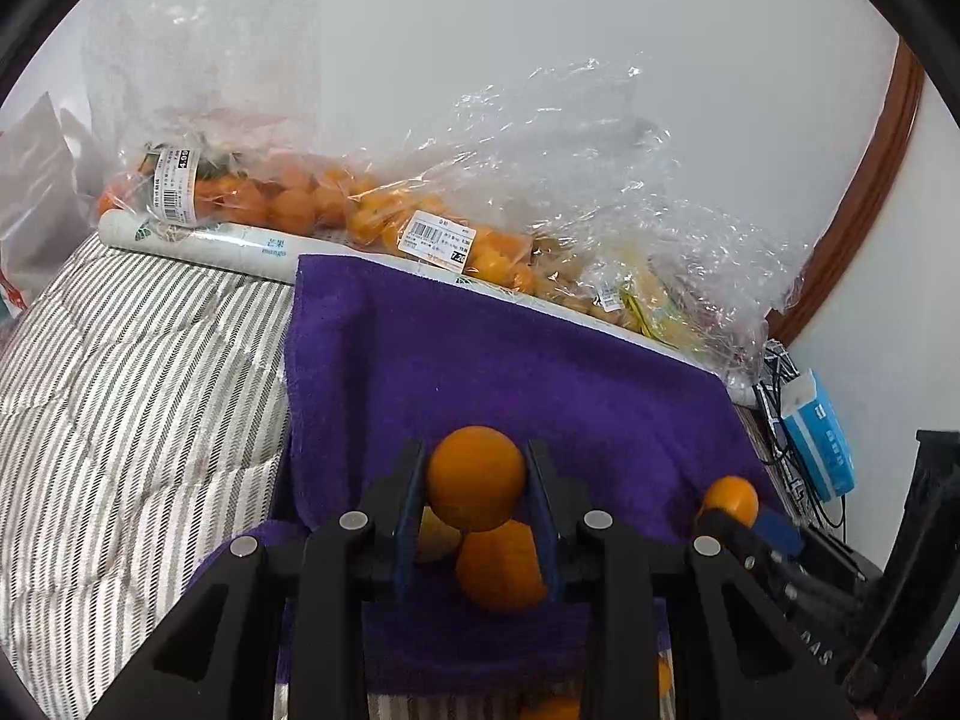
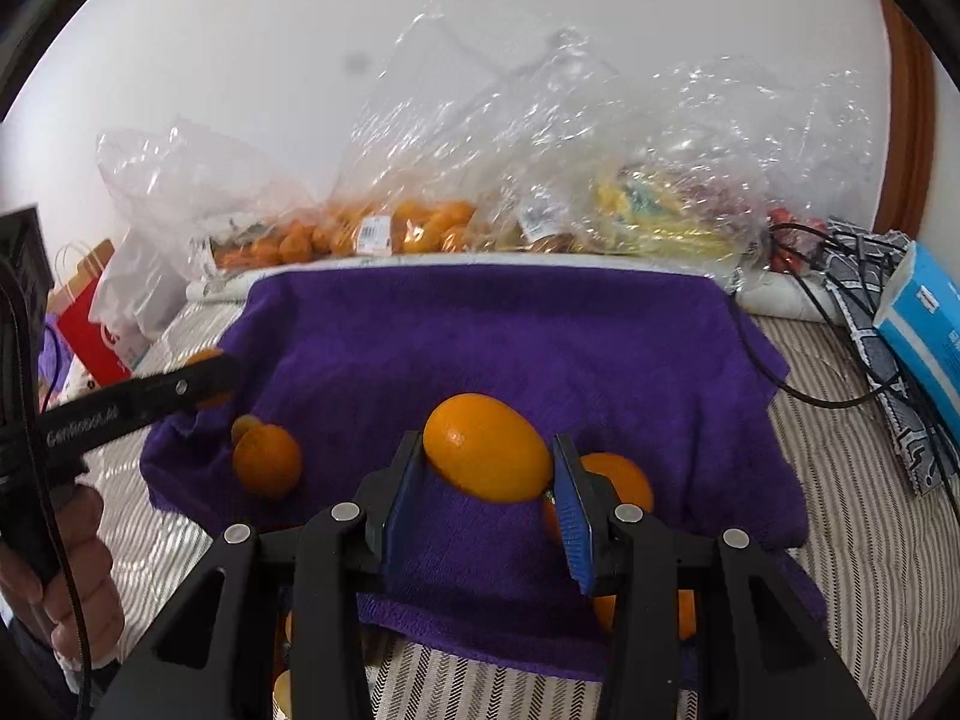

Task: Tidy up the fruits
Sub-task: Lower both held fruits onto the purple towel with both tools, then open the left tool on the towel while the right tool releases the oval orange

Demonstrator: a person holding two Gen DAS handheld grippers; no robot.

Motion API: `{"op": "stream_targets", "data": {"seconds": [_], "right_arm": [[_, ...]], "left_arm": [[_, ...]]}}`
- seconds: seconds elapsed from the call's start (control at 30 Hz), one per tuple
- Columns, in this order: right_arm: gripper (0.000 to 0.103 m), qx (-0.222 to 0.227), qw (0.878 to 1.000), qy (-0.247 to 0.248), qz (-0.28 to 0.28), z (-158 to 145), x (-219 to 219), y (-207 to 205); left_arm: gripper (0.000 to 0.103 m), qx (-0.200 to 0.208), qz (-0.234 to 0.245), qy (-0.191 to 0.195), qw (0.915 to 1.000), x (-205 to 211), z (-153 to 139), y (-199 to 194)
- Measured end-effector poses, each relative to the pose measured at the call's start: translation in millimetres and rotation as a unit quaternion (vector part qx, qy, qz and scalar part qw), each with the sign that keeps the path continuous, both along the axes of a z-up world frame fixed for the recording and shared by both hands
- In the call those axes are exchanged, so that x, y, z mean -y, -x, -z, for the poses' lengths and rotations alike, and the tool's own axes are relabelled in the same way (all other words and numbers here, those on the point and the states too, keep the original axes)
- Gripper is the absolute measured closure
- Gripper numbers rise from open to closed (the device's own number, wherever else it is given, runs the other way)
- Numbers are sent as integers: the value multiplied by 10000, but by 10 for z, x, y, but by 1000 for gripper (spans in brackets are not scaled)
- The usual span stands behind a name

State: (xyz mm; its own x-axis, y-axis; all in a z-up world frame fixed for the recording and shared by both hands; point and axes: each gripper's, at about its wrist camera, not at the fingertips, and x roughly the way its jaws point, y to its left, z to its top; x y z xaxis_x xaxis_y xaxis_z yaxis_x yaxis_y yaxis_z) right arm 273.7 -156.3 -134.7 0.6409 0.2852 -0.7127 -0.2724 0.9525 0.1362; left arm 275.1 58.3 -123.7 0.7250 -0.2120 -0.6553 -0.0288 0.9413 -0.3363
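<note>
My left gripper (image 1: 474, 480) is shut on a round orange (image 1: 476, 476) above the purple towel (image 1: 510, 372). Another orange (image 1: 501, 567) and a yellowish fruit (image 1: 435, 534) lie on the towel below it. My right gripper (image 2: 486, 468) is shut on an oval orange (image 2: 487, 447) over the towel (image 2: 510, 336). The left gripper also shows at the left of the right wrist view (image 2: 204, 381), holding its orange. Loose oranges lie on the towel at the left (image 2: 267, 459) and behind my right finger (image 2: 621, 477). The right gripper's orange shows in the left wrist view (image 1: 729, 498).
Clear plastic bags of oranges (image 1: 288, 198) and other fruit (image 2: 660, 210) lie along the white wall behind the towel. A striped quilt (image 1: 132, 360) covers the surface. A blue box (image 2: 924, 324) and black cables (image 2: 840, 312) lie at the right. A red paper bag (image 2: 90, 324) stands at the left.
</note>
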Motion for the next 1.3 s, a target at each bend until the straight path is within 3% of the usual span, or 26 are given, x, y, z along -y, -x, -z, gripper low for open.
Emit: {"op": "stream_targets", "data": {"seconds": [0.6, 1.0, 1.2, 1.3], "right_arm": [[61, -151, 9995, 250, -129, 147, -126, -41], [61, 4, 9996, 271, -91, 113, -102, -14], [50, 230, 9995, 230, -39, -13, -62, 51], [49, 321, 9993, 207, 10, -93, -37, 95]], "left_arm": [[73, -283, 154, 18, 9995, 81, 184, -124], [72, -195, 132, -356, 9991, 121, 90, -53], [69, -156, 203, -278, 9993, 125, -7, 10], [67, -107, 188, -376, 9991, 144, -69, 60]]}}
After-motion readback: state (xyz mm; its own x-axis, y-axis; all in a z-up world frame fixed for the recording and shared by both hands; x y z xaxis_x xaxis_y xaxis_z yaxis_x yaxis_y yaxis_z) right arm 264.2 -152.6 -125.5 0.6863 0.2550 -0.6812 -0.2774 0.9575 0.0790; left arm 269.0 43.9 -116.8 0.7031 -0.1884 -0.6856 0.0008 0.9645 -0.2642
